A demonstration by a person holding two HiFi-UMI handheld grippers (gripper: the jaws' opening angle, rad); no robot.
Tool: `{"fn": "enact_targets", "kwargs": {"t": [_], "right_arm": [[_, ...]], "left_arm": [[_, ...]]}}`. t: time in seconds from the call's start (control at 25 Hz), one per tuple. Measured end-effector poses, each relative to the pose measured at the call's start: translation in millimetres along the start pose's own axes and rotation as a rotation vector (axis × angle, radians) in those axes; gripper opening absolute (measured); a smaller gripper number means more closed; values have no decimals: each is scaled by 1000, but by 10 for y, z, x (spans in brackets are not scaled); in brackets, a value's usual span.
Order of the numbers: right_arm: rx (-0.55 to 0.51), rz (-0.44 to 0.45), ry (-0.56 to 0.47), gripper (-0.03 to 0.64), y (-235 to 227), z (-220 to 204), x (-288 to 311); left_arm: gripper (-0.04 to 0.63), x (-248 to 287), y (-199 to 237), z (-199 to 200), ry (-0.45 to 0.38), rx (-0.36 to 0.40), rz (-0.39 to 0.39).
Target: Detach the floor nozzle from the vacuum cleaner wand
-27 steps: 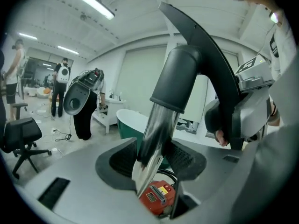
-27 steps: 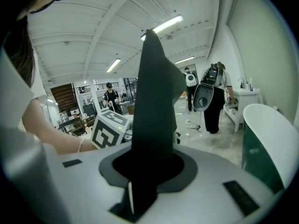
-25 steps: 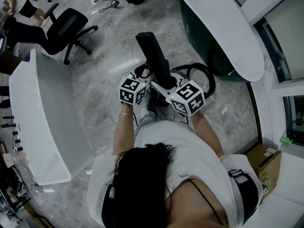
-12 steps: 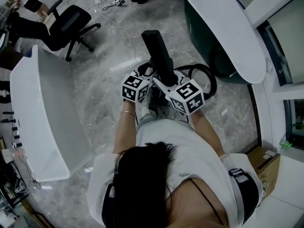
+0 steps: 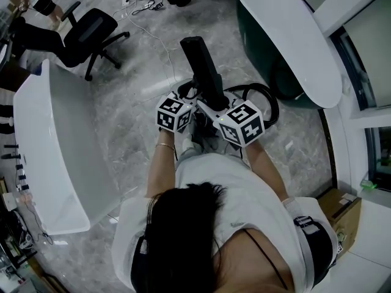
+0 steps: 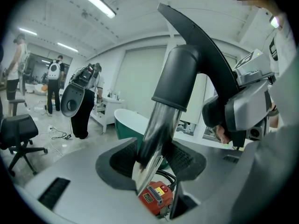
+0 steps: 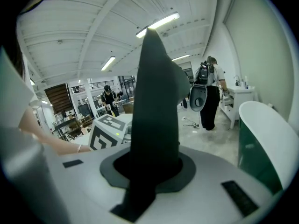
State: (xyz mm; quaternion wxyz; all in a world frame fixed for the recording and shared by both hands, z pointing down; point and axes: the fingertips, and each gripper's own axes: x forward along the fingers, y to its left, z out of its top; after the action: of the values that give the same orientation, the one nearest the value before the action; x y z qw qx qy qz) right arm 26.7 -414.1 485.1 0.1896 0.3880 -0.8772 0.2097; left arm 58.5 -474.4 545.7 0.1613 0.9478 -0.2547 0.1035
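Two holds, no parting yet — left gripper point(image 6: 152, 171) clamped on wand point(image 6: 161, 125), right gripper point(image 7: 149, 171) closing its jaws on black nozzle point(image 5: 200, 66) reaching far beyond both, joint intact, pull-apart to come.

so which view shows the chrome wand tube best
The left gripper view: the chrome wand tube fills the middle, clamped between the left tongs under a black collar. The head view mostly hides it behind the marker cubes; the right gripper view shows only a black part.

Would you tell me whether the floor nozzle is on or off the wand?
On: the left gripper view shows the chrome wand seated in the floor nozzle's black collar, no gap.
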Motion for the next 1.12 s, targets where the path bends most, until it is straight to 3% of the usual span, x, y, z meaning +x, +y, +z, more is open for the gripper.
{"fn": "enact_targets", "kwargs": {"t": [0.56, 1.12], "right_arm": [[96, -7, 41, 84, -27, 23, -64], [121, -60, 78, 84, -21, 31, -97]], "left_arm": [[186, 76, -44, 12, -12, -6, -10], [186, 81, -83, 12, -8, 6, -19]]}}
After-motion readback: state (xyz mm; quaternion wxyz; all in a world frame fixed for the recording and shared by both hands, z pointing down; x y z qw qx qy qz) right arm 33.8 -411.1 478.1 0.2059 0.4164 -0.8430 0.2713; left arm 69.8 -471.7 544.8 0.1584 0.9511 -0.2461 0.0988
